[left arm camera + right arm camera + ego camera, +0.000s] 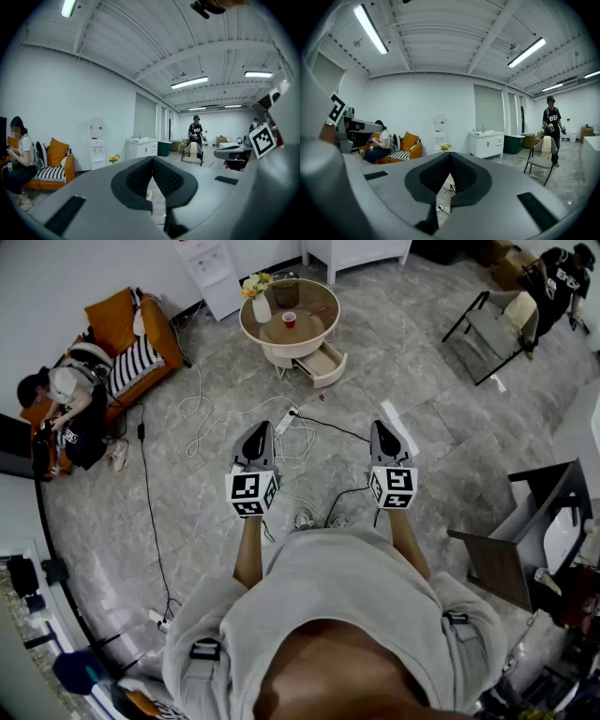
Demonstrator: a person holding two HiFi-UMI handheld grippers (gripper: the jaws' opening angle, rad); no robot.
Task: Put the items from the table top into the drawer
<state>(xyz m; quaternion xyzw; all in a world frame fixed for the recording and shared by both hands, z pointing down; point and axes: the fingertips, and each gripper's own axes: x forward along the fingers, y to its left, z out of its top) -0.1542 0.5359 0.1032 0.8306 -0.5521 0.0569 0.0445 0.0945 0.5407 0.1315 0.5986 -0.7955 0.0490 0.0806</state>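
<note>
Ahead, round table, drawer open, red cup atop

The person wears a loose, light grey short-sleeved top with a black buckle on a grey strap at each shoulder. The left gripper and the right gripper have smooth grey shells that taper toward the tip, and each carries a white cube printed with black square markers. The jaws are lined with black, finely textured pads.
</note>
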